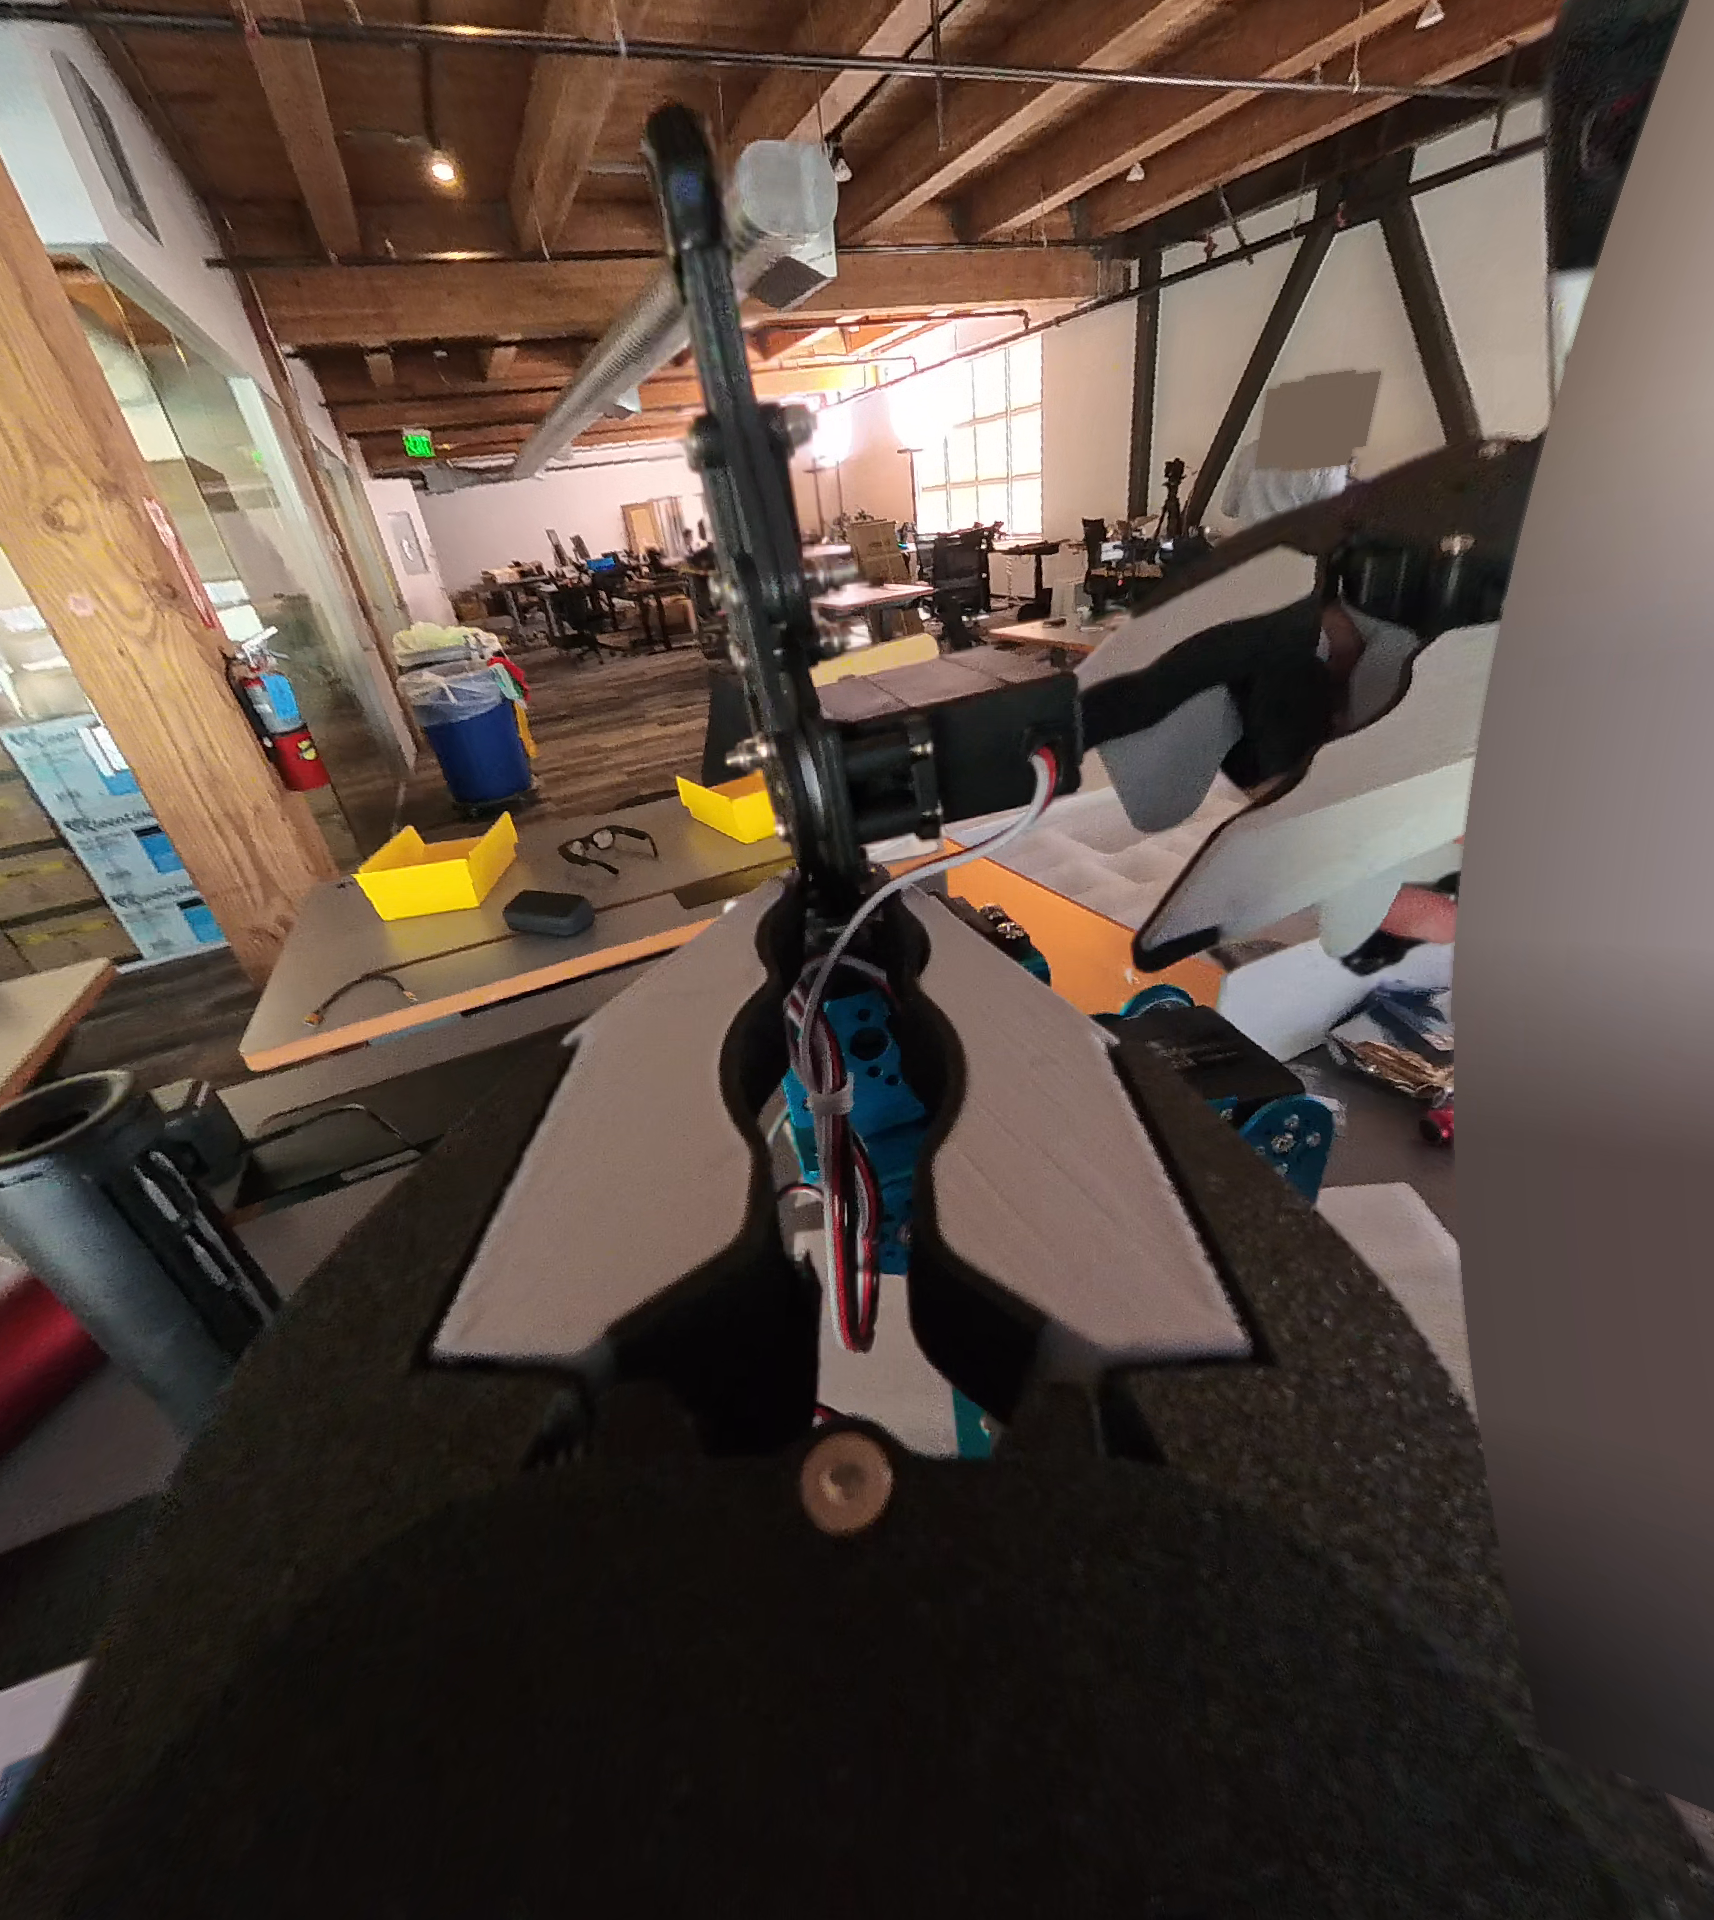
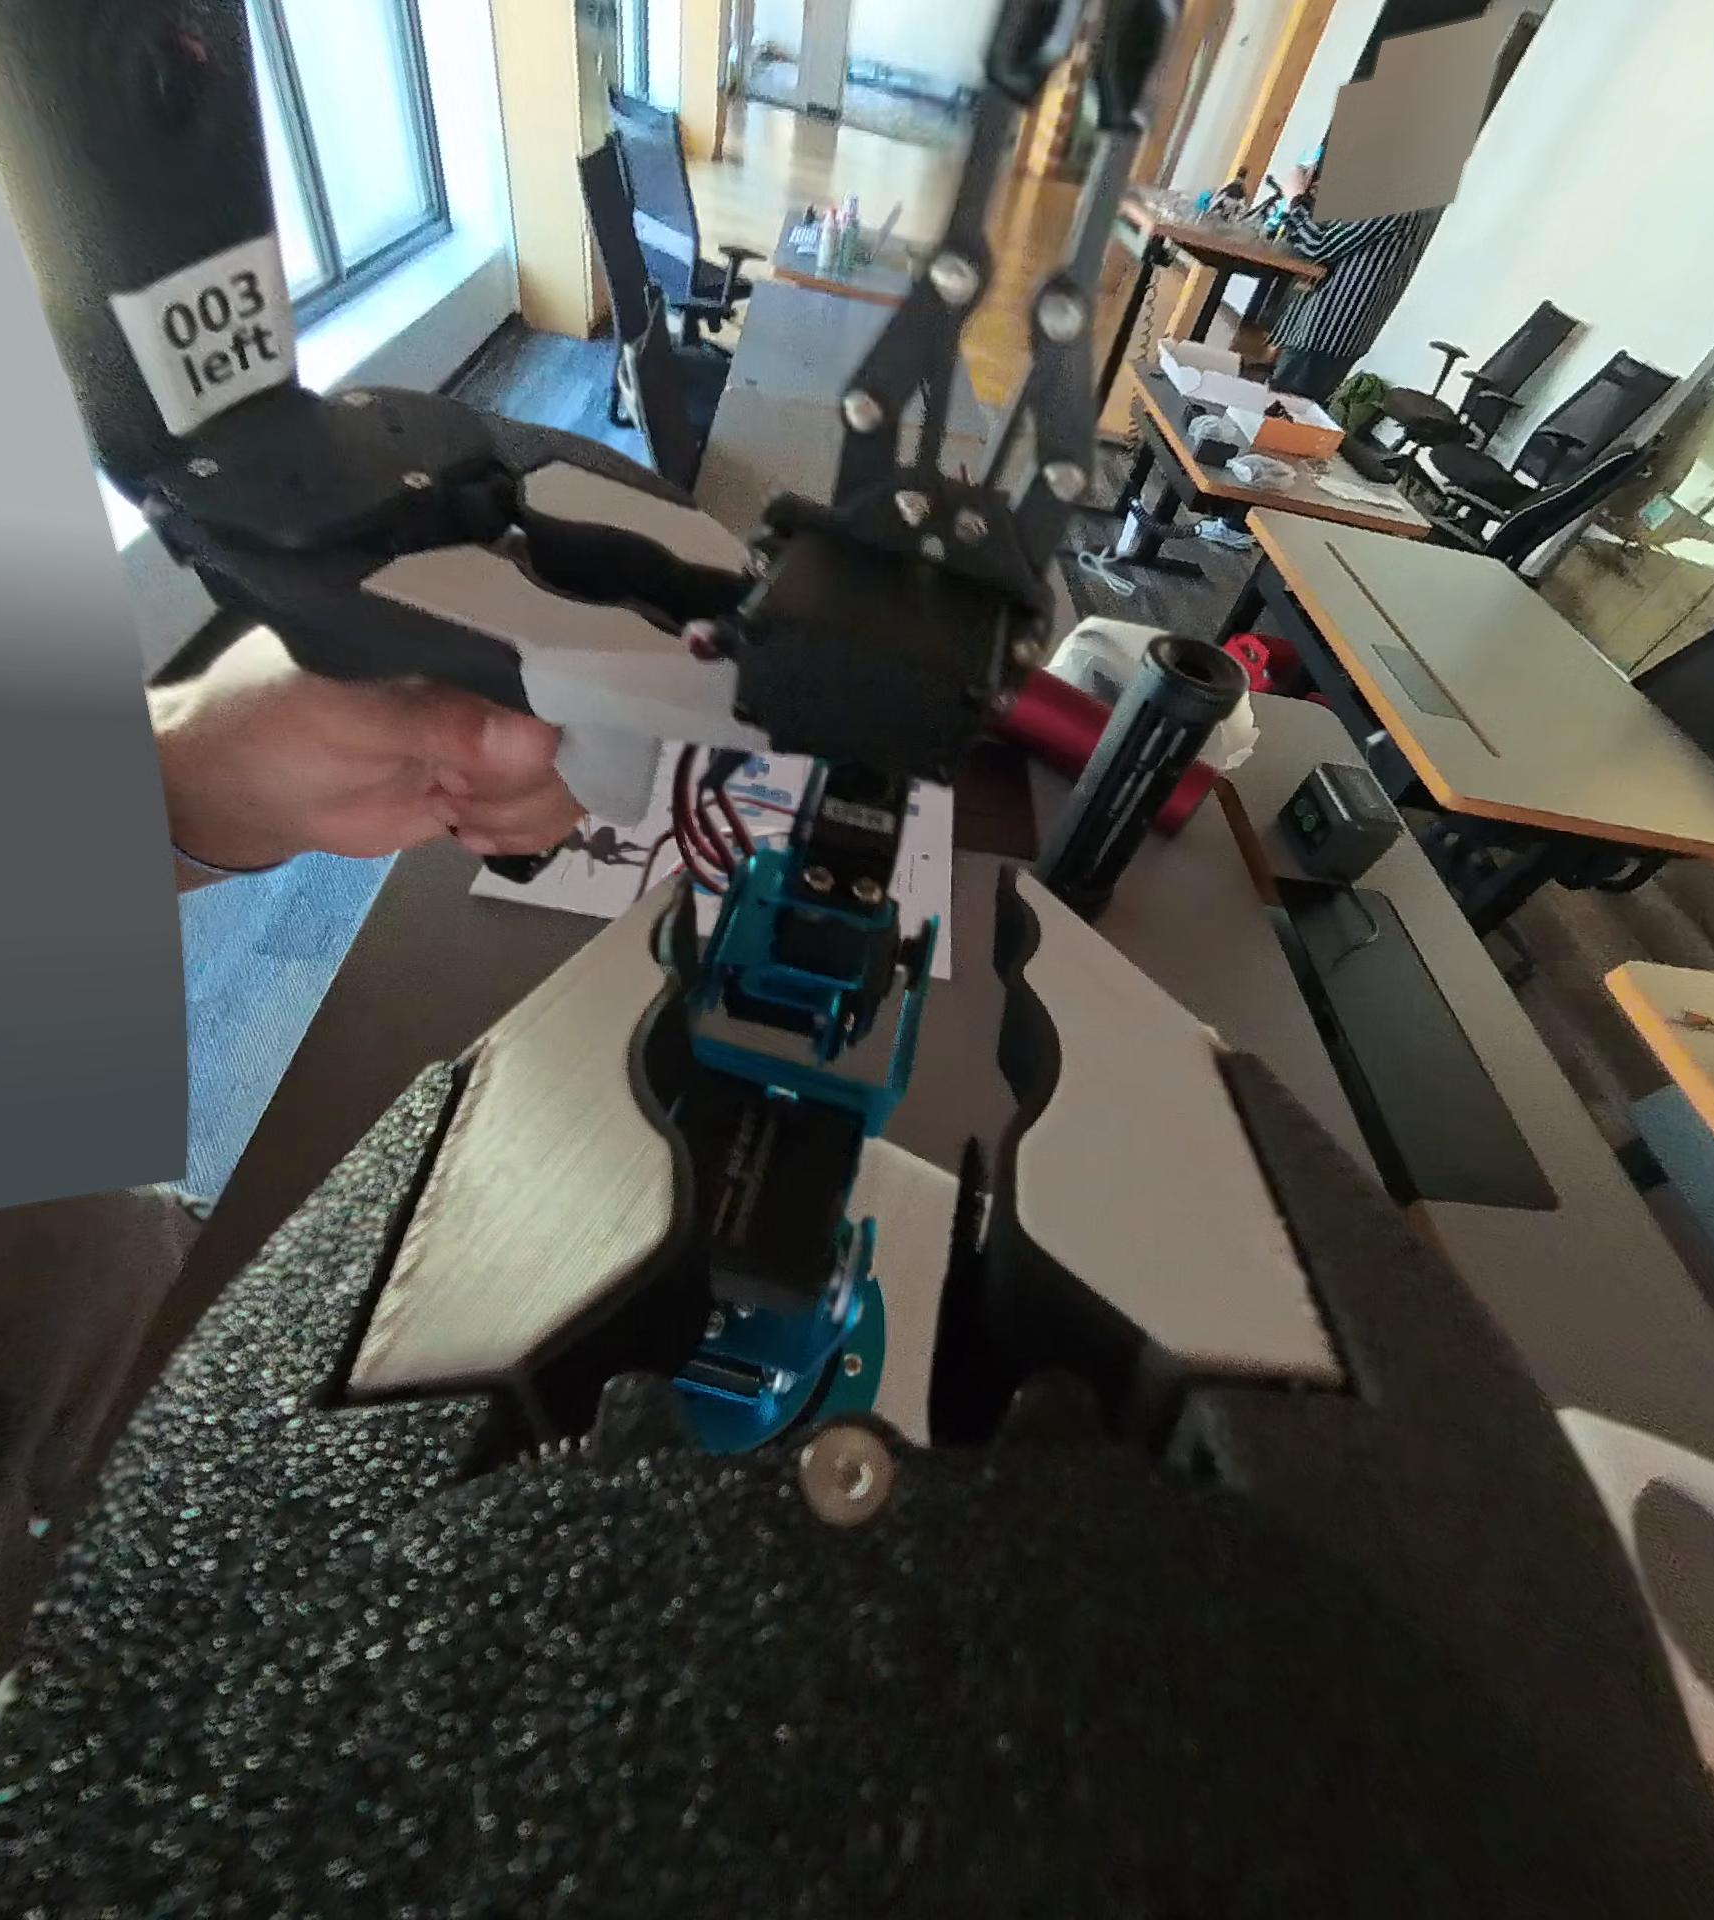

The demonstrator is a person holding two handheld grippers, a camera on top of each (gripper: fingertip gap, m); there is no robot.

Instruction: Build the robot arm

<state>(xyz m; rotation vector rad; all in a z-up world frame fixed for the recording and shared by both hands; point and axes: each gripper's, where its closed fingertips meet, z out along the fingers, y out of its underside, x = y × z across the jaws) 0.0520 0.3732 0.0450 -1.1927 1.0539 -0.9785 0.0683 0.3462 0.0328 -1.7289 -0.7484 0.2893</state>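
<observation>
A small robot arm of blue metal brackets (image 1: 858,1049) with red and white wires stands upright on the dark table (image 2: 1185,925). It also shows in the right wrist view (image 2: 801,997). Its black servo block (image 2: 884,644) carries a black claw (image 1: 728,436) pointing up. My left gripper (image 1: 848,904) is shut on the base of that black block; in the right wrist view the left gripper (image 2: 744,623) comes in from the left, held by a hand (image 2: 344,769). My right gripper (image 2: 842,899) is open, its jaws either side of the blue brackets; in the left wrist view it (image 1: 1113,810) comes in from the right.
A black tube (image 2: 1133,758) and a red cylinder (image 2: 1050,707) lie behind the arm. A farther table holds yellow bins (image 1: 437,868), glasses (image 1: 609,844) and a dark case (image 1: 546,914). A white foam tray (image 1: 1092,842) sits on the right. A person (image 2: 1352,281) stands by far desks. Spacing between my two grippers at the tips: around 4 cm.
</observation>
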